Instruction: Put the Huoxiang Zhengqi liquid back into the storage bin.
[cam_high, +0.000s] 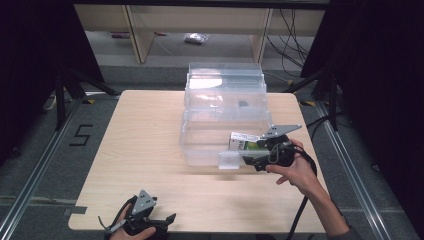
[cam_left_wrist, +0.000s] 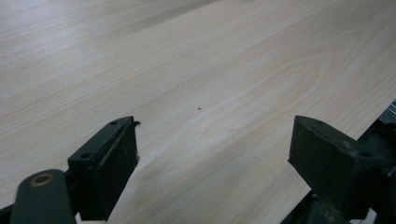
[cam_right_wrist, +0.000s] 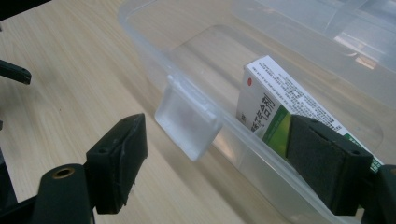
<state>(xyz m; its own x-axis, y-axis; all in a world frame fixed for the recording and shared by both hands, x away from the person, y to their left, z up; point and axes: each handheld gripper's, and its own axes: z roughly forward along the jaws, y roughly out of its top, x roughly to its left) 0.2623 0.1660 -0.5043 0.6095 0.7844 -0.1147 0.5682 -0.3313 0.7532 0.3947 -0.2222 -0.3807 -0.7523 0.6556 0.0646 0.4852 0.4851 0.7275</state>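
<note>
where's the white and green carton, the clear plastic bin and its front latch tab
white and green printed carton (cam_right_wrist: 266, 100), right gripper view, white face
clear plastic bin (cam_high: 200, 145), high view, left wall
translucent square latch tab (cam_right_wrist: 187, 119), right gripper view, flat front

Each tool is black, with a grey three-cornered plate on top bearing small holes. The left tool (cam_high: 150, 220) has two blocky black jaws, each face showing a pair of small screw holes; a rounded black arm beside its left jaw carries a brass-coloured ring. The right tool (cam_high: 257, 159) is built the same way, with the same brass-ringed arm beside one jaw and a rough, matte pad on the other. A black cable trails from behind the right tool. A dark grey sleeve edge (cam_high: 352, 234) shows behind it at the forearm.
</note>
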